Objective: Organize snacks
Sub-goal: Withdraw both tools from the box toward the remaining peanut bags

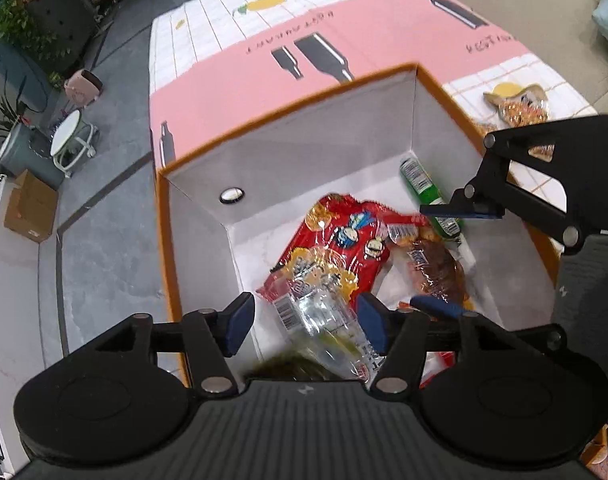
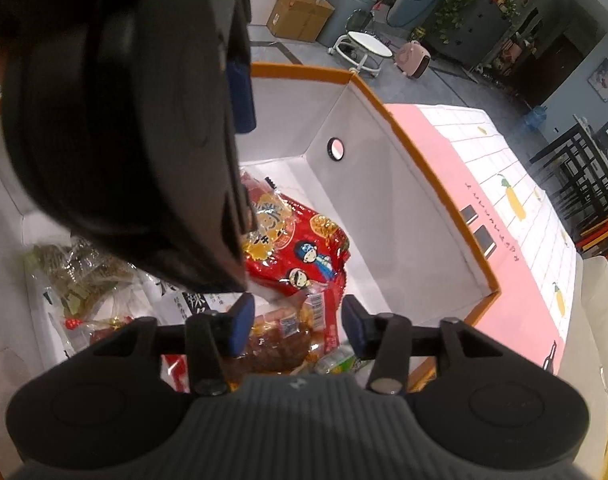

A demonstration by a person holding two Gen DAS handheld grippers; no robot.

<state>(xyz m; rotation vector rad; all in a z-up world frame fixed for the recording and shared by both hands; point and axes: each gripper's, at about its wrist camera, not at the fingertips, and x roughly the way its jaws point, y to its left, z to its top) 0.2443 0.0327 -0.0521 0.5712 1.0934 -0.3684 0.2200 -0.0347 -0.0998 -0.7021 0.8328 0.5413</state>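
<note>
A white box with an orange rim (image 1: 288, 108) stands on the table and holds several snacks. In it lie a red bag (image 1: 343, 248), a brown sausage pack (image 1: 435, 268) and a green packet (image 1: 423, 192). My left gripper (image 1: 305, 322) is open over the box, and a blurred clear packet (image 1: 323, 320) with greenish contents sits loose between its pads. My right gripper (image 2: 298, 328) is open too, above the brown sausage pack (image 2: 280, 340) and beside the red bag (image 2: 300, 252). Its pads do not press on anything. The right gripper (image 1: 451, 258) reaches in from the right.
One more snack packet (image 1: 519, 104) lies on the pink and white tablecloth (image 1: 232, 92) right of the box. The table's edge drops to a grey floor (image 1: 104, 220) on the left, with a white stool (image 1: 70, 138) and a cardboard box (image 1: 30, 208). A beige sofa (image 1: 543, 12) lies beyond.
</note>
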